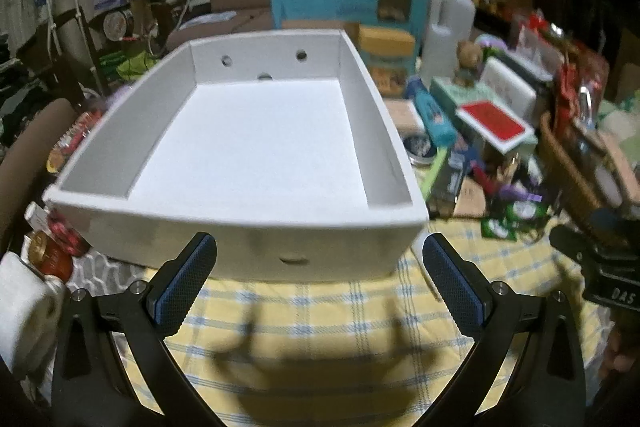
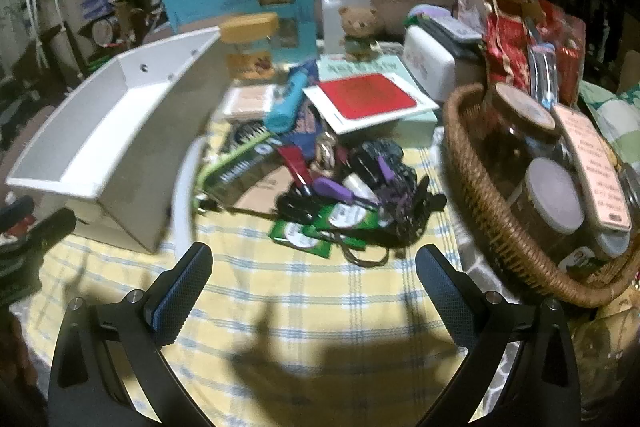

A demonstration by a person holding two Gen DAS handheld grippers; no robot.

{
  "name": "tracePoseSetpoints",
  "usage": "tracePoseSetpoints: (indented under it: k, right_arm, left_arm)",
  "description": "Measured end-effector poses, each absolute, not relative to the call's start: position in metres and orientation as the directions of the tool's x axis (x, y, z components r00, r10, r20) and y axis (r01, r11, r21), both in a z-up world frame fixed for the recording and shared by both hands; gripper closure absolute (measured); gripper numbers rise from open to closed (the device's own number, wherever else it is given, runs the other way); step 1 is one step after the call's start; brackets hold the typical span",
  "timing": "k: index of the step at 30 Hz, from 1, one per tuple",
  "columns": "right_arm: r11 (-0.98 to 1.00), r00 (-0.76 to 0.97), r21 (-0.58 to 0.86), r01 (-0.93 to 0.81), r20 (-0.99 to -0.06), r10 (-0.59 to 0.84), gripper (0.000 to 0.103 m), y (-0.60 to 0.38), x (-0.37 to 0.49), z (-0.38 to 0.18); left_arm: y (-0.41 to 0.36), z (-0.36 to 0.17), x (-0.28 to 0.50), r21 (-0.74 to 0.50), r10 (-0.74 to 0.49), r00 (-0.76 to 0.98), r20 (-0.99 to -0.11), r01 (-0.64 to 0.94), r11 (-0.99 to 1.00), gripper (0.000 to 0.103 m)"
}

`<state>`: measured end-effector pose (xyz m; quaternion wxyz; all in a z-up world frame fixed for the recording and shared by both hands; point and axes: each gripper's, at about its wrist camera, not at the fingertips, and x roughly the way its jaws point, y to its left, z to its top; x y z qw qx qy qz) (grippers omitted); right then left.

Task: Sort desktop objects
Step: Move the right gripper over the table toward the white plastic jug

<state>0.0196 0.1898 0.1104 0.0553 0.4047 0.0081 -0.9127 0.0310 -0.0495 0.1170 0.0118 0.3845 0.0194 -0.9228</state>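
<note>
Both black two-finger grippers stand spread wide with nothing between their blue pads: left gripper (image 1: pixel 319 269), right gripper (image 2: pixel 313 281), each over the yellow-and-blue checked tablecloth (image 2: pixel 328 291). At twelve o'clock of the left one, close by, sits a white rectangular open box (image 1: pixel 256 151), its inside bare. Ahead of the right one, twelve o'clock, lies a jumbled pile of small desktop objects (image 2: pixel 344 183); the red-and-white flat card (image 2: pixel 370 97) rests behind it. Woven brown wicker basket (image 2: pixel 480 187) at two o'clock, holding jars.
</note>
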Motion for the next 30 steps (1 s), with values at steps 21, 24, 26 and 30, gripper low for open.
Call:
tracePoseSetpoints:
  k: [21,24,26,30]
  right_arm:
    - [-0.959,-0.587,0.143,0.243,-0.766,-0.263,0.033,0.140,0.023,0.107]
    - [-0.958,-0.556,0.104,0.268,-0.795,-0.242,0.047,0.120,0.013,0.077]
    - [-0.955,-0.536,0.093,0.281,-0.810,-0.236,0.051,0.112,0.005,0.063]
    - [-0.952,-0.508,0.071,0.299,-0.832,-0.222,0.052,0.096,-0.010,0.040]
  left_arm:
    - [-0.088,0.145,0.061,-0.128,0.071,-0.750,-0.657,0.019,-0.992,0.000]
    - [-0.089,0.133,0.063,-0.152,0.098,-0.749,-0.655,0.004,-0.988,0.000]
    - [-0.092,0.126,0.064,-0.176,0.121,-0.745,-0.657,-0.005,-0.984,0.000]
    - [-0.098,0.122,0.060,-0.217,0.155,-0.734,-0.662,-0.011,-0.976,0.000]
